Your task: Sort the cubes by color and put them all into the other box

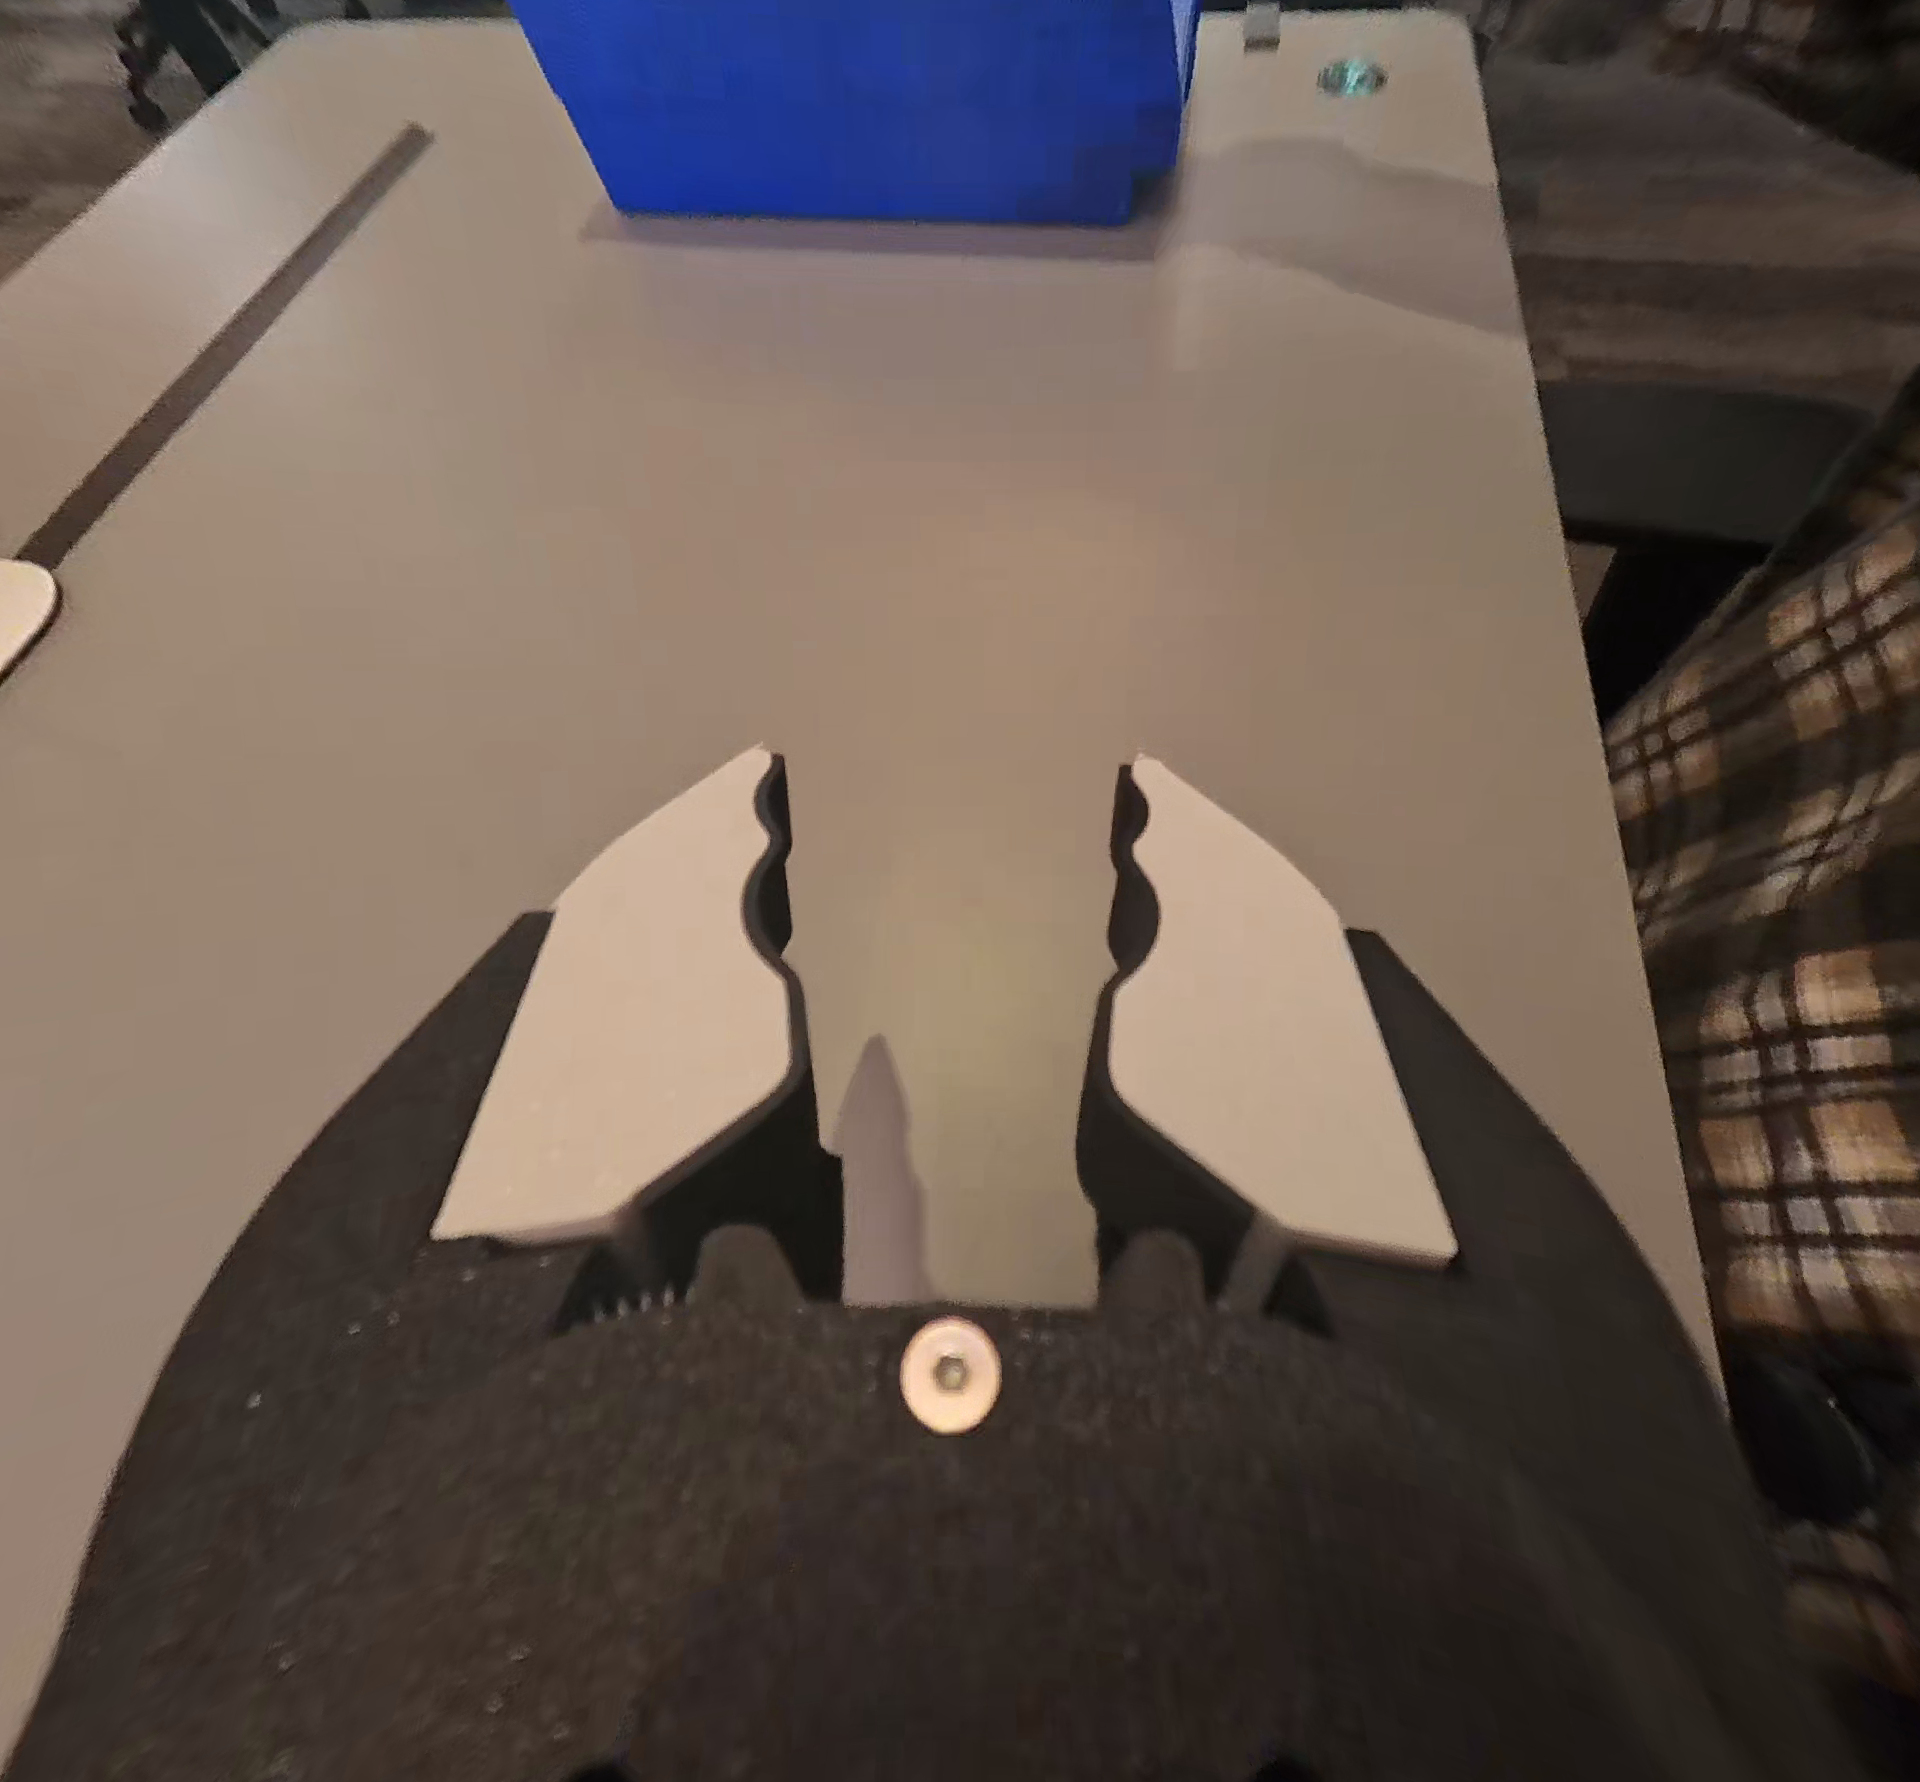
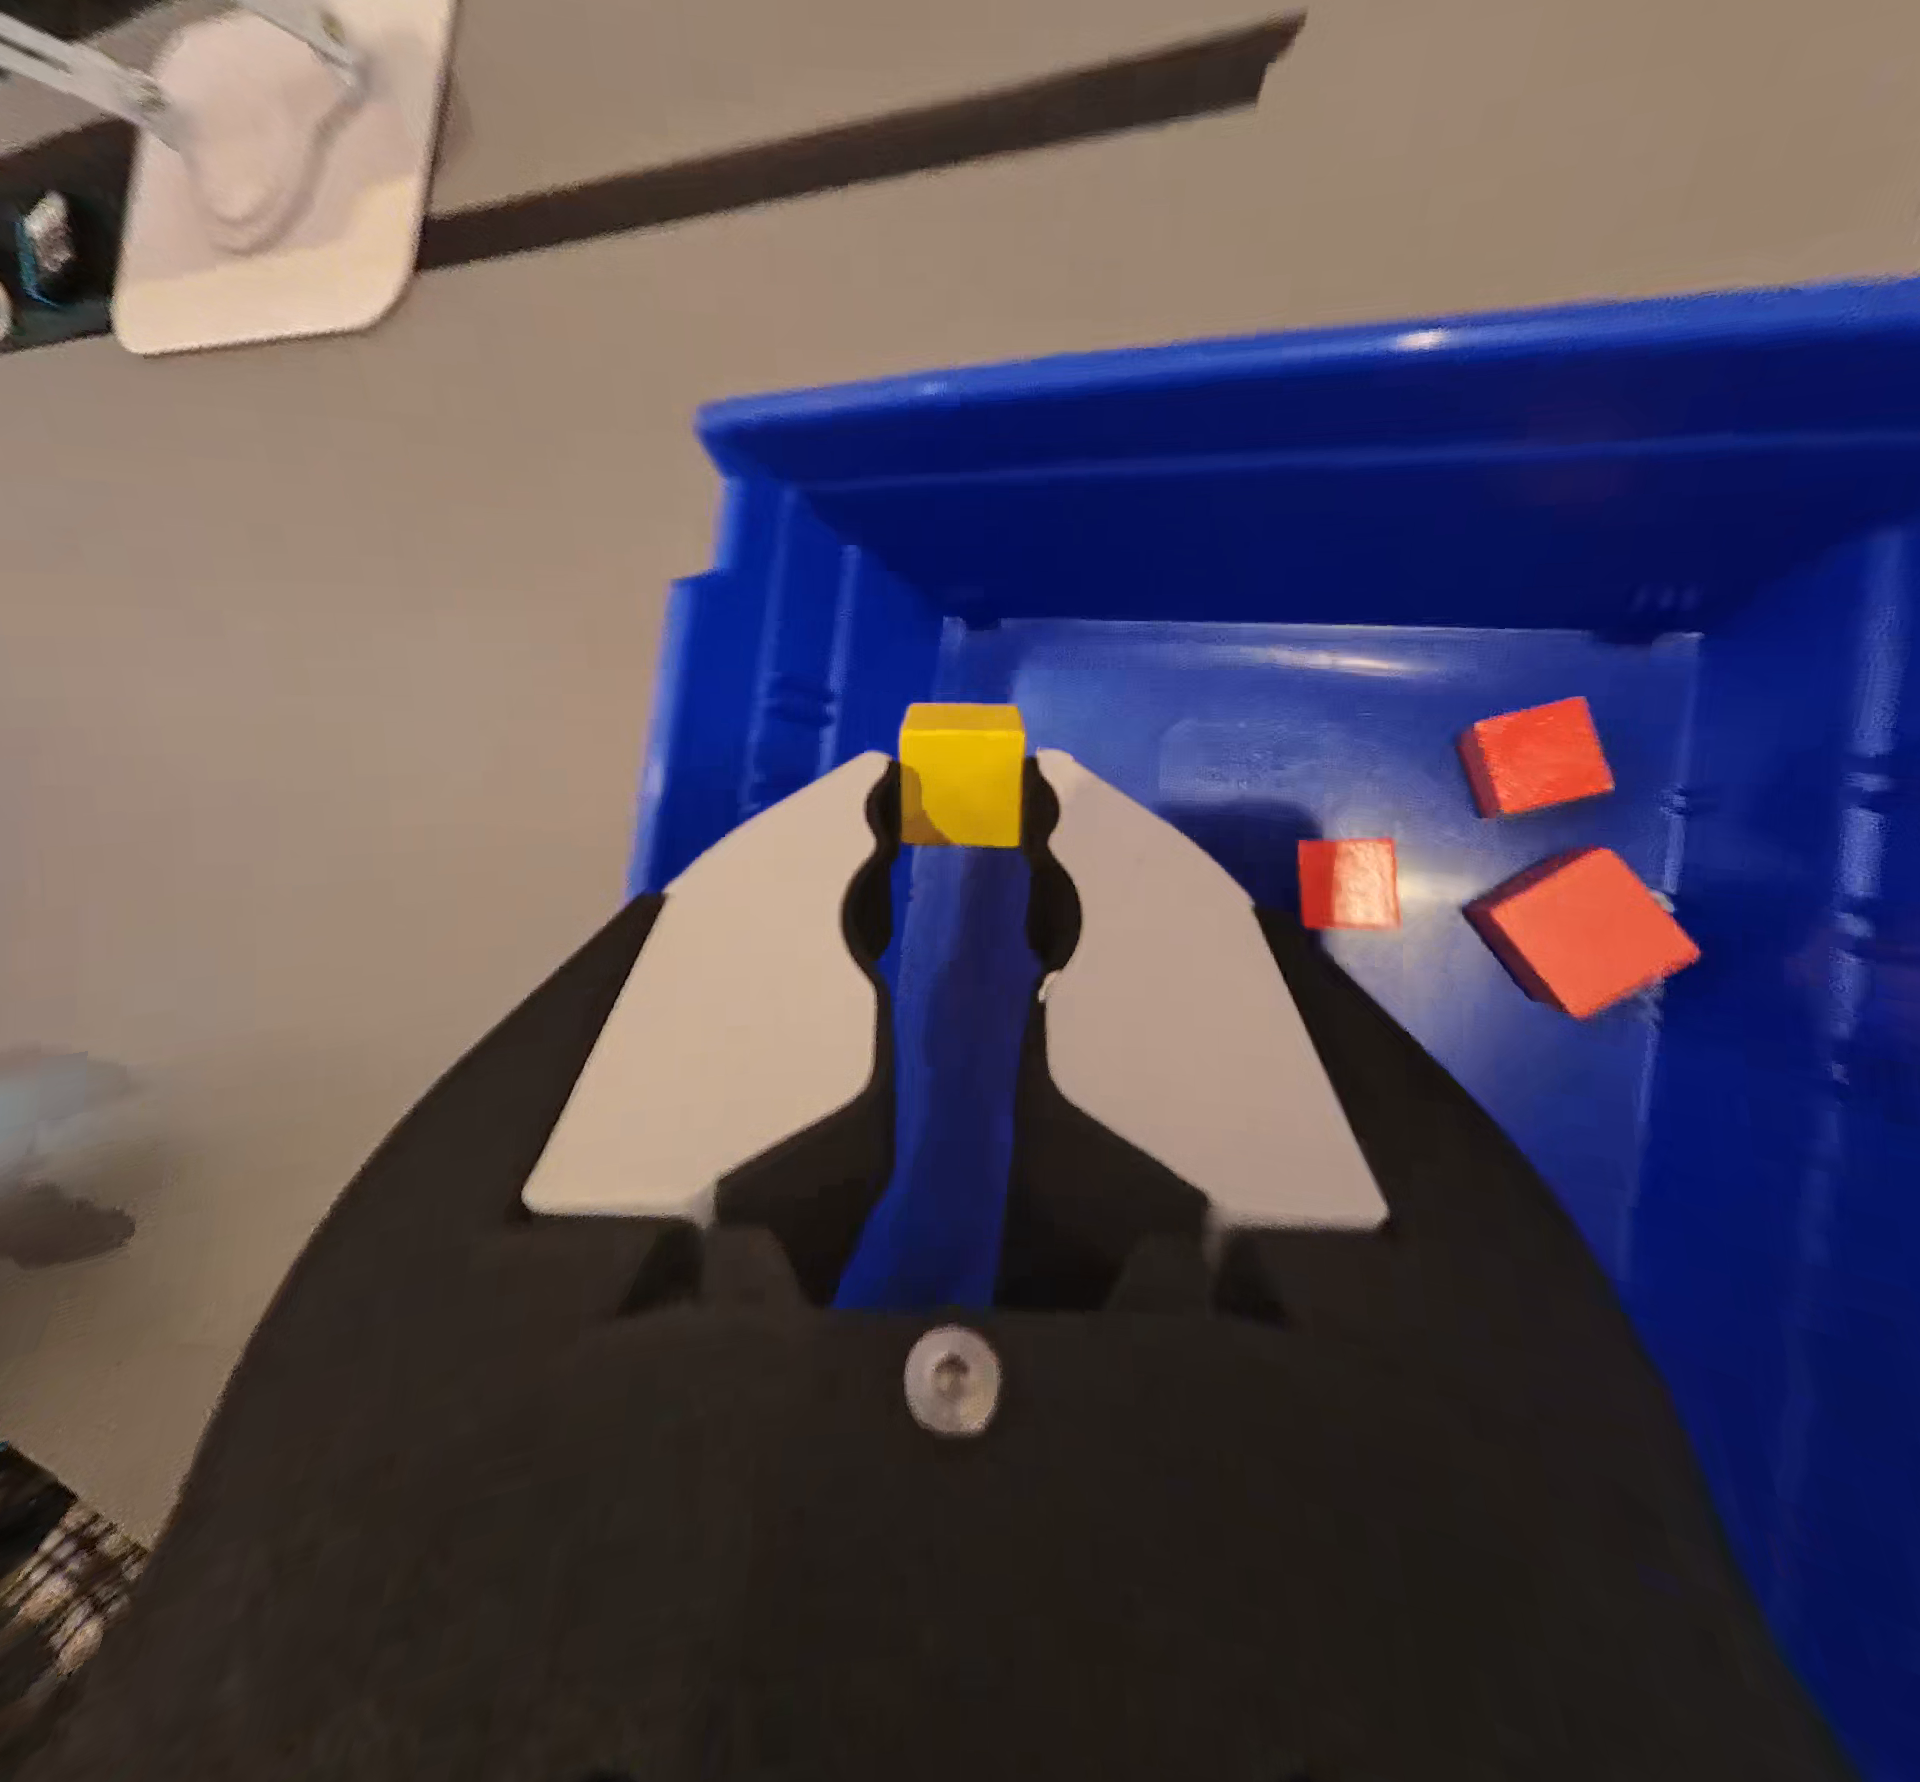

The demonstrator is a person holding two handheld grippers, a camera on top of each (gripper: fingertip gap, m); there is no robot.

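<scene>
Grey table (image 2: 312, 693), yellow cube (image 2: 961, 776) between right jaws

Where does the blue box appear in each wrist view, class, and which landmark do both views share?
Left wrist view: blue box top centre, far end of the table.
Right wrist view: blue box fills the right half, below the right gripper.
Shared landmark: dark strip in the table.
</scene>
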